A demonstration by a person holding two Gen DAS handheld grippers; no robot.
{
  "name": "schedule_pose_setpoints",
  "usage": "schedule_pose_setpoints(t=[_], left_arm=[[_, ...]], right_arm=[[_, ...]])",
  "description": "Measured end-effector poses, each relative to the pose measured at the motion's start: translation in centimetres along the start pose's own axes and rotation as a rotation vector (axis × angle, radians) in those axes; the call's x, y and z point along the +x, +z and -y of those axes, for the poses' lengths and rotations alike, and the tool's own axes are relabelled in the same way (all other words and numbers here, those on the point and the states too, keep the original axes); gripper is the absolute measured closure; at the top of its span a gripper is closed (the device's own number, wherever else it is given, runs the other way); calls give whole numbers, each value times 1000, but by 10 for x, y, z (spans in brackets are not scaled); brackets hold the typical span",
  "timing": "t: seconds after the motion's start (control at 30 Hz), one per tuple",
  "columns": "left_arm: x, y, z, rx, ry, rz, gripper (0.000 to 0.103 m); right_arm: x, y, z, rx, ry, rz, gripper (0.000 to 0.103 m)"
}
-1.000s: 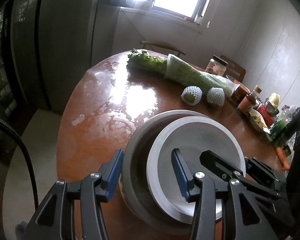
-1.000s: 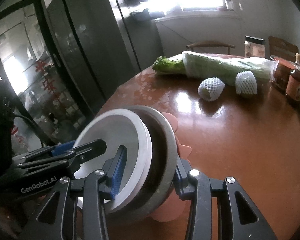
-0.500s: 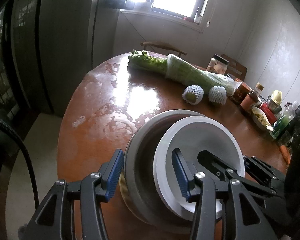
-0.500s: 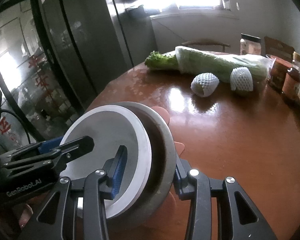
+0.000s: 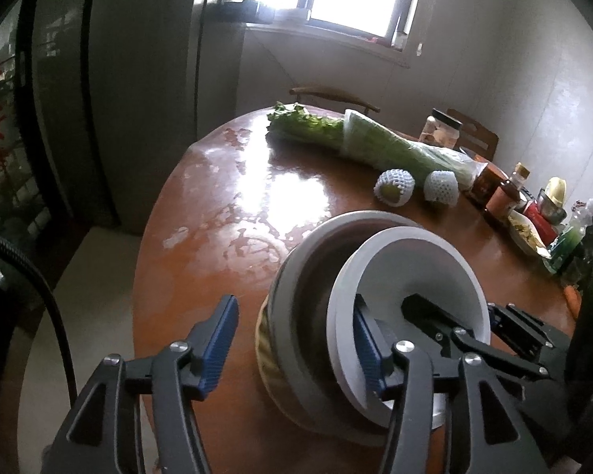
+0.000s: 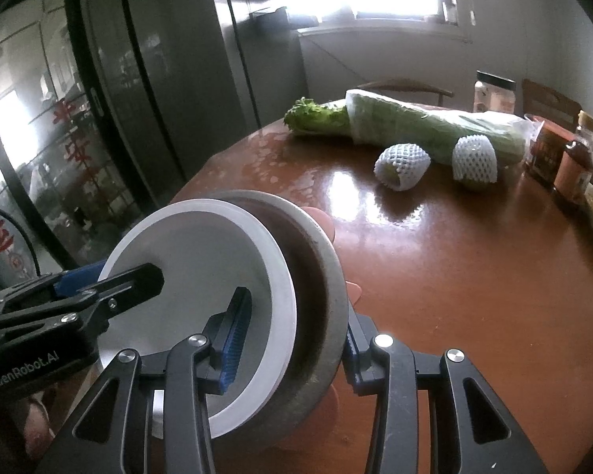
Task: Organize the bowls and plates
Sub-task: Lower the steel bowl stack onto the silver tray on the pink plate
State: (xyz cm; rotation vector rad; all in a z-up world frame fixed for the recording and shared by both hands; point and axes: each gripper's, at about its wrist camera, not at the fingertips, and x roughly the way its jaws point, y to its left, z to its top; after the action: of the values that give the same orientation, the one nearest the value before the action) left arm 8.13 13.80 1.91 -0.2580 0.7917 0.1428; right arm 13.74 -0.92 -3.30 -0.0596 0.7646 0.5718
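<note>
We begin at our left gripper [image 5: 292, 345]. Its jaws are opening now: the left pad stands free in the air, apart from the outer wall of the grey bowl [image 5: 296, 296], and the right pad is inside, against the rim of the white bowl [image 5: 415, 276]. So the near walls of both bowls are still between the jaws, but we do not press them any more.

Our right gripper [image 6: 292, 341] is closed on the stack from the opposite side. One pad lies inside the white bowl [image 6: 201, 260], the other sits behind the outer wall of the grey bowl [image 6: 316, 276], and both rims are pinched together between them. In our judgement this gripper is now the one that carries the stack.

The two grippers face each other across the bowls, so the stack lies directly in front of each of them, very close. The bowls are tilted, not flat: the white one leans inside the grey one, with its opening turned toward us. Under the grey bowl we see something pink [image 6: 324, 223], maybe a mat, but we cannot tell exactly.

The white bowl is smooth and clean; the grey bowl is bigger and darker inside. Beyond the grippers the brown counter [image 5: 217, 217] is shiny and free near the stack.
</note>
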Motion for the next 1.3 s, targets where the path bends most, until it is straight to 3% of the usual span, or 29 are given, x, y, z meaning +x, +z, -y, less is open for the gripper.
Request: schedule_pose_setpoints(t=[0.17, 0.5, 1.3], left_arm=[[6, -2, -5, -21, 0, -20, 36], [25, -6, -1, -32, -107, -102, 38], [52, 9, 53, 56, -158, -120, 40]], right_arm=[[1, 0, -1, -8, -7, -4, 58], [0, -1, 2, -19, -38, -3, 58], [-16, -7, 53, 89, -111, 6, 58]])
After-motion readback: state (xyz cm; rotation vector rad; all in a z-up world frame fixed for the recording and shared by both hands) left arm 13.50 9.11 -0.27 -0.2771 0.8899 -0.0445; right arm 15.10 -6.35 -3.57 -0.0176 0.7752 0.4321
